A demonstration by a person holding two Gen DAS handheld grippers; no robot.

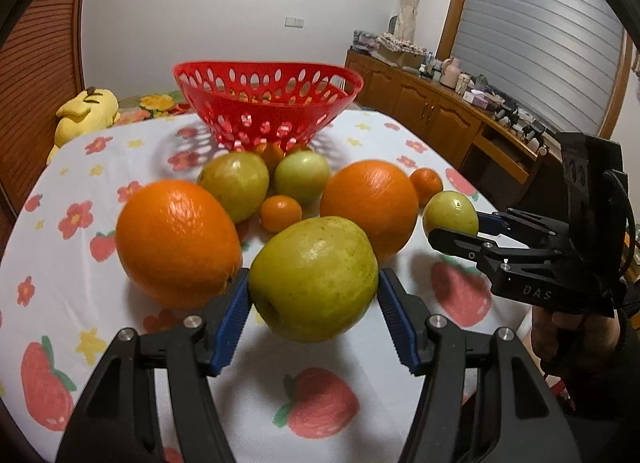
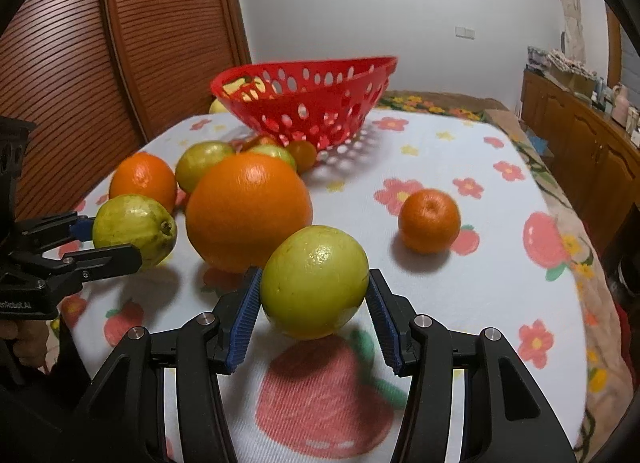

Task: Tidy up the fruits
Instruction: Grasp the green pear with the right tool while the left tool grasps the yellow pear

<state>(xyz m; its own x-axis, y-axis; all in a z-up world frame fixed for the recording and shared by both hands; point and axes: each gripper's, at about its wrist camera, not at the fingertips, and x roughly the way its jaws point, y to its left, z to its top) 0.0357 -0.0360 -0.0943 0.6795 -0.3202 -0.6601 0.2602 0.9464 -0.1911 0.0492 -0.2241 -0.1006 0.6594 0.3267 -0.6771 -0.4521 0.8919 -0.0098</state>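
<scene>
My left gripper is shut on a large green guava, held just above the cloth. My right gripper is shut on a smaller green guava; it also shows in the left wrist view. A red perforated basket stands at the far side of the table, also in the right wrist view. Two big oranges, two more guavas and several small tangerines lie between the grippers and the basket.
The table has a white cloth printed with flowers and strawberries. A lone tangerine lies to the right. A yellow plush toy sits behind the table's left corner. A wooden sideboard with clutter runs along the right.
</scene>
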